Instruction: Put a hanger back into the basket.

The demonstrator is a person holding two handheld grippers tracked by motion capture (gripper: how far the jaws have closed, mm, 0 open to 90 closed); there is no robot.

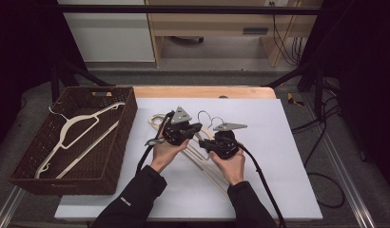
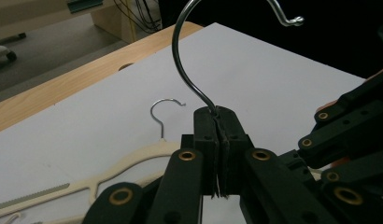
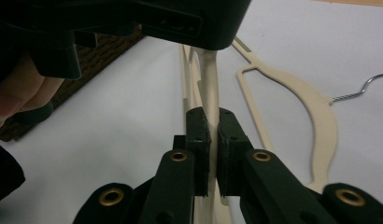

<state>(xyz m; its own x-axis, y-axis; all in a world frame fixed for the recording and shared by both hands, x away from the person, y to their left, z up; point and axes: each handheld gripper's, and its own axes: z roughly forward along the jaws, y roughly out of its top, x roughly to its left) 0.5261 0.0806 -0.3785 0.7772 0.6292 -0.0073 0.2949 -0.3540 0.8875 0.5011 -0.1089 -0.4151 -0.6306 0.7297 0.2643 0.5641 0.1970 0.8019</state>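
I hold a cream hanger with a metal hook [image 1: 205, 116] just above the white mat [image 1: 278, 156]. My left gripper [image 1: 198, 127] is shut on the base of that hook [image 2: 180, 60], its jaws [image 2: 218, 126] pressed together around the wire. My right gripper [image 1: 205, 144] is shut on the hanger's cream arm [image 3: 210, 79], which runs up between its jaws [image 3: 212, 128] to the left gripper's body [image 3: 180, 18]. More cream hangers [image 1: 207, 166] lie on the mat under both grippers; one lies flat with its hook [image 2: 164, 109] free.
A brown wicker basket [image 1: 121, 142] stands at the left of the mat with one cream hanger [image 1: 74, 130] in it. The wooden table edge [image 1: 202, 91] runs along the back. Cables [image 1: 321, 156] trail on the floor to the right.
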